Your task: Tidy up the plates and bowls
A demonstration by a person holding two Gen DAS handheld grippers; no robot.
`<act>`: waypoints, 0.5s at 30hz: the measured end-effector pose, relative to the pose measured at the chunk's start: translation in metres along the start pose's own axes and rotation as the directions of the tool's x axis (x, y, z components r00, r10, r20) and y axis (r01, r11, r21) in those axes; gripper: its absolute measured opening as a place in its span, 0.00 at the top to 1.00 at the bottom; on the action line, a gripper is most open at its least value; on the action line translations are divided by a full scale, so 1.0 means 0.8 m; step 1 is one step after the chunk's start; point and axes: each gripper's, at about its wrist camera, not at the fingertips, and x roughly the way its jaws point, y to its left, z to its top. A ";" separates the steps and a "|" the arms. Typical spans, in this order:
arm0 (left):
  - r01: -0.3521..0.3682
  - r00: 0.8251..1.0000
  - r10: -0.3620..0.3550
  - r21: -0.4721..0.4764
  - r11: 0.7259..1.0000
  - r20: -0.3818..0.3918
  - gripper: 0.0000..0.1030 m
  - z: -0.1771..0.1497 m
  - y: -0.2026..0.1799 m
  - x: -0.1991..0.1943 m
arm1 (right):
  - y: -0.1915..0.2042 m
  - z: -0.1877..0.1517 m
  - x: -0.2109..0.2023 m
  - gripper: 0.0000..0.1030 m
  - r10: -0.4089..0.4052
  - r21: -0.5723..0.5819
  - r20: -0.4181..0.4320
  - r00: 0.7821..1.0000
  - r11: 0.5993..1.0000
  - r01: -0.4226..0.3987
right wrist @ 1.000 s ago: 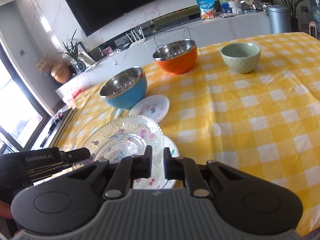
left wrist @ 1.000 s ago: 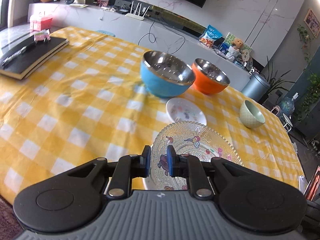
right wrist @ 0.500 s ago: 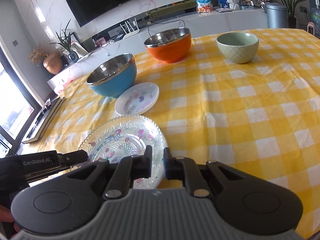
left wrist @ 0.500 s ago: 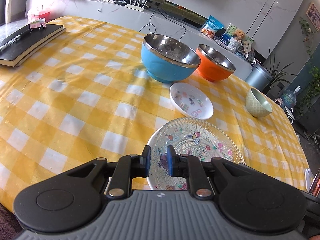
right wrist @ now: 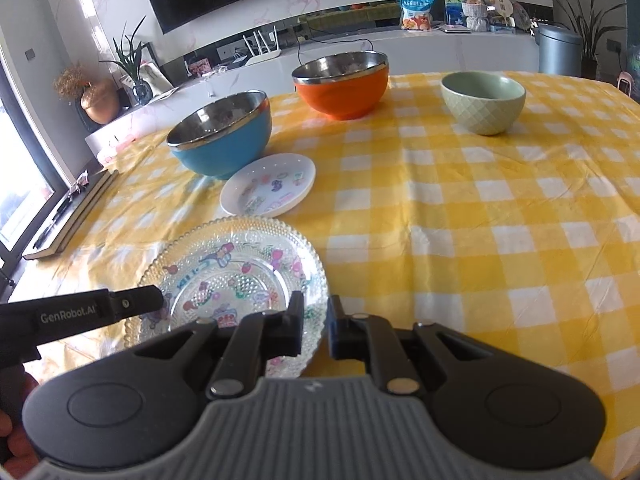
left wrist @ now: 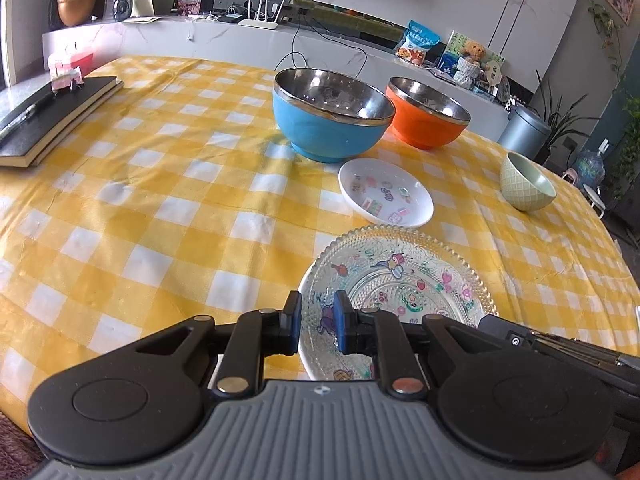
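Note:
A clear glass plate with cartoon prints lies near the table's front edge, stacked on a white plate whose rim shows beneath. My left gripper sits over the plate's near rim, fingers slightly apart, holding nothing. My right gripper hovers at the glass plate's right rim, fingers slightly apart, empty. Behind lie a small white saucer, a blue bowl, an orange bowl and a green bowl.
A yellow checked cloth covers the table. A black notebook with a pen lies at the far left. A white counter with clutter runs behind. A grey bin stands beyond the table's right end.
Both grippers have drawn back toward the near edge and lowered. The glass plate now rests flat, and both grippers' fingers have parted a little.

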 end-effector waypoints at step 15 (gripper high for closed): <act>-0.071 0.997 0.071 0.126 0.989 0.002 0.82 -0.003 -0.017 0.003 | 0.012 -0.004 0.001 0.91 -0.034 -0.066 0.020 0.999 0.997 0.036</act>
